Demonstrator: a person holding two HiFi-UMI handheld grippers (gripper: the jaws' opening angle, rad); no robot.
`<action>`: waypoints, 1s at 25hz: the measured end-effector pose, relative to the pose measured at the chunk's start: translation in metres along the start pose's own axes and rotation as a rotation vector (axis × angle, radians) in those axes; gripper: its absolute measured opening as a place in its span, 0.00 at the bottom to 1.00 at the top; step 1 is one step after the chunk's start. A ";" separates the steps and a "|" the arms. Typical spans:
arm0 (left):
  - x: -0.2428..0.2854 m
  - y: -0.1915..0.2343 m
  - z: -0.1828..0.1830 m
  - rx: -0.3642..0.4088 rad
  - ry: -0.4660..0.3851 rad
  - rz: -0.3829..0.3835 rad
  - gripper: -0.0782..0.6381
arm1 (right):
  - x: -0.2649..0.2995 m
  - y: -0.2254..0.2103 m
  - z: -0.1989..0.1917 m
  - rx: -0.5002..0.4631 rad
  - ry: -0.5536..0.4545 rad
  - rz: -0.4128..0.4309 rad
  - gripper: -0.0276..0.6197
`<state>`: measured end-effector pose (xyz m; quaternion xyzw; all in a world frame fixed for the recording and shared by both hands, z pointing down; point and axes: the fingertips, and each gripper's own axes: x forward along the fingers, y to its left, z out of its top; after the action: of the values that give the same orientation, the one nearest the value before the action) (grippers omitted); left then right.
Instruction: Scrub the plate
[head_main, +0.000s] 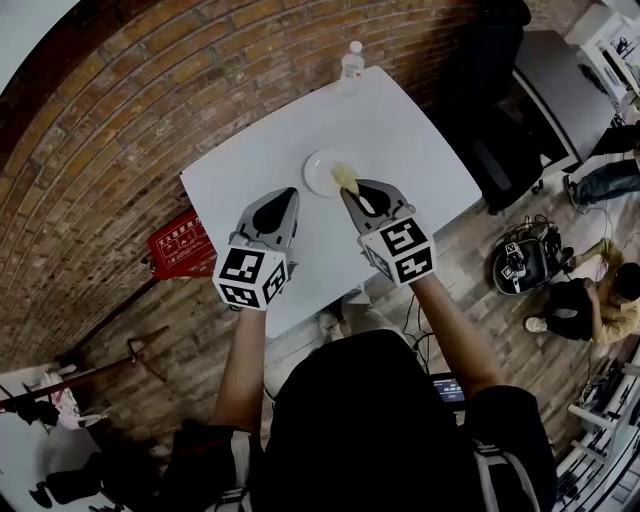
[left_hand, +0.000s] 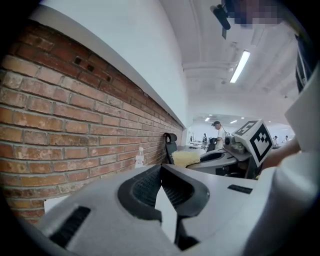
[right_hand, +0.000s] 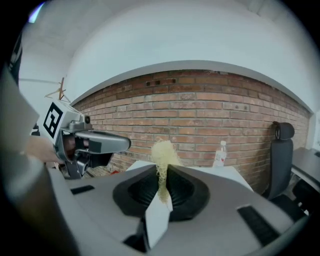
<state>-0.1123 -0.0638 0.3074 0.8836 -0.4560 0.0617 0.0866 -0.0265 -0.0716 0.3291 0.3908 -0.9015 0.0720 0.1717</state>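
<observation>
Room: brick wall (right_hand: 200, 115) behind a white table (head_main: 420, 140), with wood floor (head_main: 470, 260) on my side of it.
Table: it carries the plate and a bottle.
Plate: white and round (head_main: 315, 172), flat on the table near its middle, just ahead of both my tongs and closer to the right one.
Left tongs: (left_hand: 161, 170) shut tight, the ribbed pads meeting, with nothing between them. It is held up over the near part of the table, just left of the plate and apart from it.
Right tongs: (right_hand: 164, 172) clamped on the scrubber, with the pads pressing it from both sides. It points at the wall, a little downward.
Scrubber: pale yellow and fibrous (right_hand: 162, 150), with a tuft standing out past the tips. From above it lies over the plate's near right edge. It looks lifted clear of the plate, but I can't be sure from that angle.
Both tongs: side by side, close but not touching, each showing in the other's view.
Bottle: clear, upright (head_main: 352, 62), at the table's far edge by the wall, well apart from the plate.
Chair: black (right_hand: 281, 150), right of the table against the wall.
Red box: (head_main: 182, 243) on the floor just off the table's left side.
Person: (head_main: 612, 295) sitting on the floor far to the right, well away from the table.
</observation>
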 end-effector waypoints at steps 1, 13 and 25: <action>-0.005 -0.002 0.002 0.006 -0.004 -0.005 0.14 | -0.004 0.004 0.003 0.002 -0.009 -0.004 0.11; -0.040 -0.030 0.014 0.035 -0.051 -0.039 0.14 | -0.042 0.042 0.017 0.017 -0.070 -0.007 0.11; -0.048 -0.046 0.027 0.078 -0.060 -0.007 0.14 | -0.067 0.045 0.024 0.011 -0.122 0.023 0.11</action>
<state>-0.1017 -0.0058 0.2672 0.8893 -0.4527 0.0526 0.0386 -0.0234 -0.0017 0.2822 0.3850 -0.9143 0.0550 0.1133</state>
